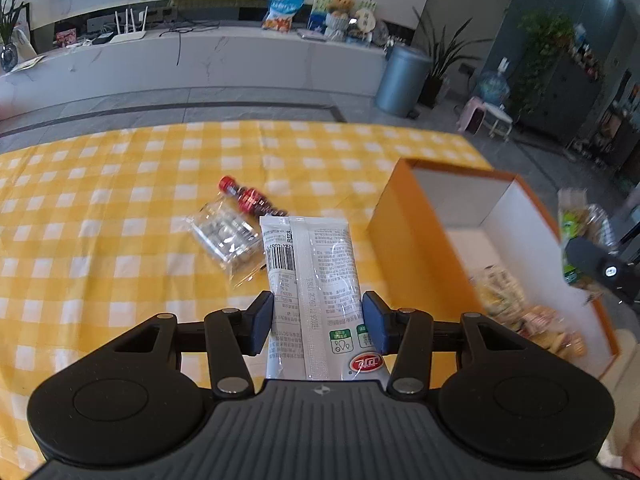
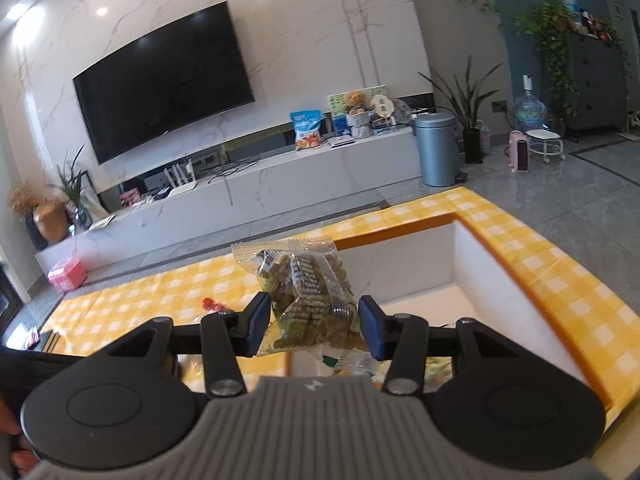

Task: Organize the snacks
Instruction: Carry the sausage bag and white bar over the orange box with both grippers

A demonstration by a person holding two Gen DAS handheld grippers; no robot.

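White and long, the snack pack was pinched between the two blue pads of the left gripper. Its long side ran straight out along the fingers, and it hung in the air over the yellow checked cloth. The orange box with white walls sat to the right of this gripper, quite near. So the pack would have to go to the right and then down to land inside.

Some snacks already lay in the bottom of the box. A clear bag of small sweets and a red bottle lay on the cloth, out past the tip of the pack.

The right gripper pinched a clear bag of green snacks. This bag stood up between its pads. The open box was right under and ahead of it, so the right hand looked nearer to dropping its bag in.
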